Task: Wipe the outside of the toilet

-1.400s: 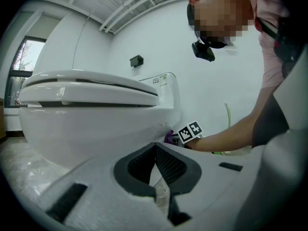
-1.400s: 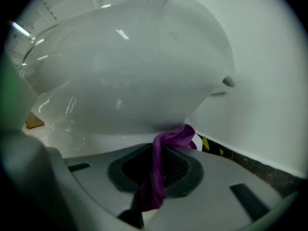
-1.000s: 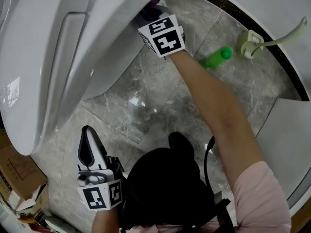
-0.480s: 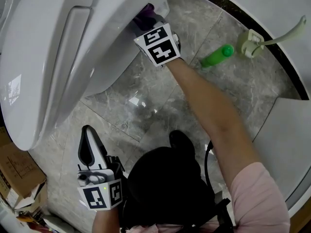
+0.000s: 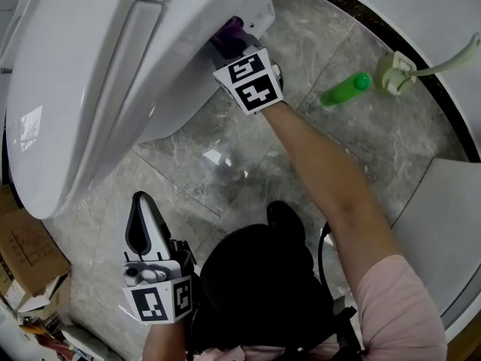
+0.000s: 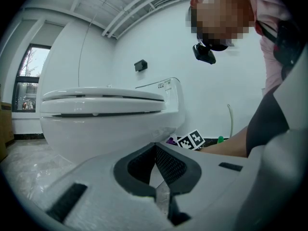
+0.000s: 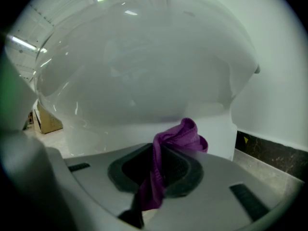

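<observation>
The white toilet [image 5: 113, 81] fills the upper left of the head view, its lid down. My right gripper [image 5: 234, 42] is shut on a purple cloth [image 5: 228, 34] and holds it against the underside of the bowl near the pedestal. In the right gripper view the purple cloth [image 7: 179, 137] bunches out past the jaws, right up against the white bowl [image 7: 144, 71]. My left gripper [image 5: 140, 228] hangs low over the marble floor, shut and holding nothing, apart from the toilet. The left gripper view looks at the toilet [image 6: 106, 114] from the side, with the right gripper's marker cube [image 6: 191, 140] beyond it.
A green bottle [image 5: 344, 89] lies on the grey marble floor [image 5: 225, 164] to the right of the toilet. A pale hose fitting [image 5: 398, 71] sits beside it by the curved white wall [image 5: 421, 21]. Cardboard boxes [image 5: 22, 254] stand at the left edge.
The right gripper with the purple cloth has shifted a little along the underside of the bowl. The left gripper has stayed where it was.
</observation>
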Tool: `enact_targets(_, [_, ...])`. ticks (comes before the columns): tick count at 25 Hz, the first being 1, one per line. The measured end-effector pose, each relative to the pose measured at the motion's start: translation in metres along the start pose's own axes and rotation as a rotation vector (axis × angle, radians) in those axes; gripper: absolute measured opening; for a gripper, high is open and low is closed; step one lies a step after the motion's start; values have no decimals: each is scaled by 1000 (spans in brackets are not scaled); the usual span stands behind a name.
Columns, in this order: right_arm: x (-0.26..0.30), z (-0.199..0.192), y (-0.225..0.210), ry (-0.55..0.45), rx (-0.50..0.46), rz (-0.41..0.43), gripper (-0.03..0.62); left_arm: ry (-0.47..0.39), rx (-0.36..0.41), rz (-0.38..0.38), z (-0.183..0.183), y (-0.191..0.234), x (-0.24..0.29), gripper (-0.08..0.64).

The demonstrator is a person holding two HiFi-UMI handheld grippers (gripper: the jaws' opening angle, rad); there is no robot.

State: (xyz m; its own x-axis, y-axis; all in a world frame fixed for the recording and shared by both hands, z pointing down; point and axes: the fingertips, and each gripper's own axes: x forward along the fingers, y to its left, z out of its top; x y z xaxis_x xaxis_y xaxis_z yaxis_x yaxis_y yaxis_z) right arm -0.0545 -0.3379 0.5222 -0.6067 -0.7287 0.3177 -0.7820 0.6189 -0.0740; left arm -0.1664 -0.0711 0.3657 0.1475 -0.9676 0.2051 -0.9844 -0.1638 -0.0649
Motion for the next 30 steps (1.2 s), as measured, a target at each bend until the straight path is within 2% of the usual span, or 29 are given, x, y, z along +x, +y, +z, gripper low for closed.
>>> enact_targets(24, [-7, -1, 92, -9, -8, 129, 57, -24, 8, 37, 4, 10, -35, 8])
enact_targets(30, [-10, 2, 115, -13, -51, 155, 57, -32, 16, 61, 6, 18, -49, 8])
